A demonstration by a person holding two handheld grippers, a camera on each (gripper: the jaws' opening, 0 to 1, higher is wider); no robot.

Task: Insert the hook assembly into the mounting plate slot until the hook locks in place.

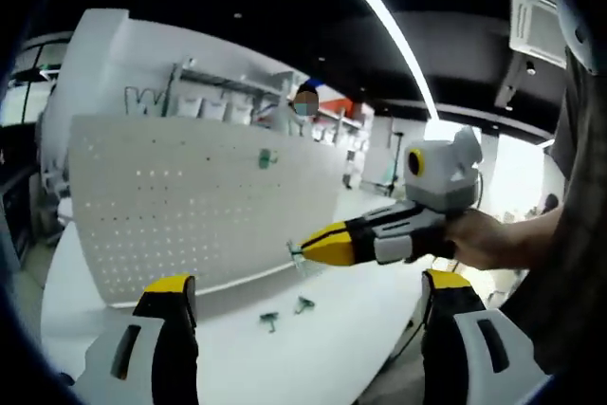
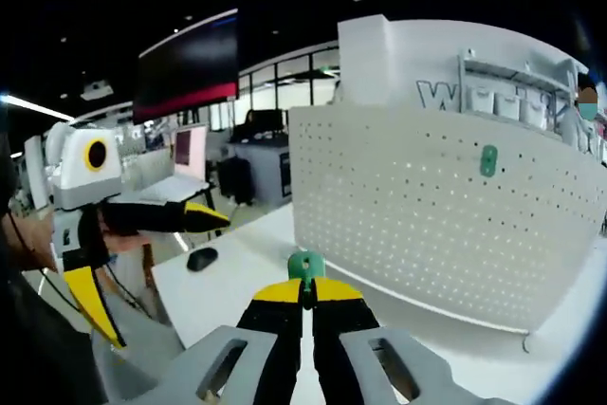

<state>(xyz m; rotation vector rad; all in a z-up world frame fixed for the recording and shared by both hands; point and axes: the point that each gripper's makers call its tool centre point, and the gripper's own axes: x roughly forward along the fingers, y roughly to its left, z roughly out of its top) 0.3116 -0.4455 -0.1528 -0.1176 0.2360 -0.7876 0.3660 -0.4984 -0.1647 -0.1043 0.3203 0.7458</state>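
1 hook [image 2: 488,159] already on pegboard [image 2: 427,225]; right gripper [image 2: 306,284] pinching another hook [image 2: 305,266], not yet inserted; left gripper [image 1: 303,301] spread.

A white table [image 1: 332,348] is carrying the work, and a black computer mouse [image 2: 201,258] is lying on a far desk. A dark screen [image 2: 185,65] with a red lower band is hanging overhead beside tall windows [image 2: 285,92]. A long ceiling light [image 1: 379,21] is glowing across the dark ceiling, near an air vent [image 1: 536,16]. White shelving [image 1: 223,97] is standing at the back, where a person [image 1: 305,106] is standing.
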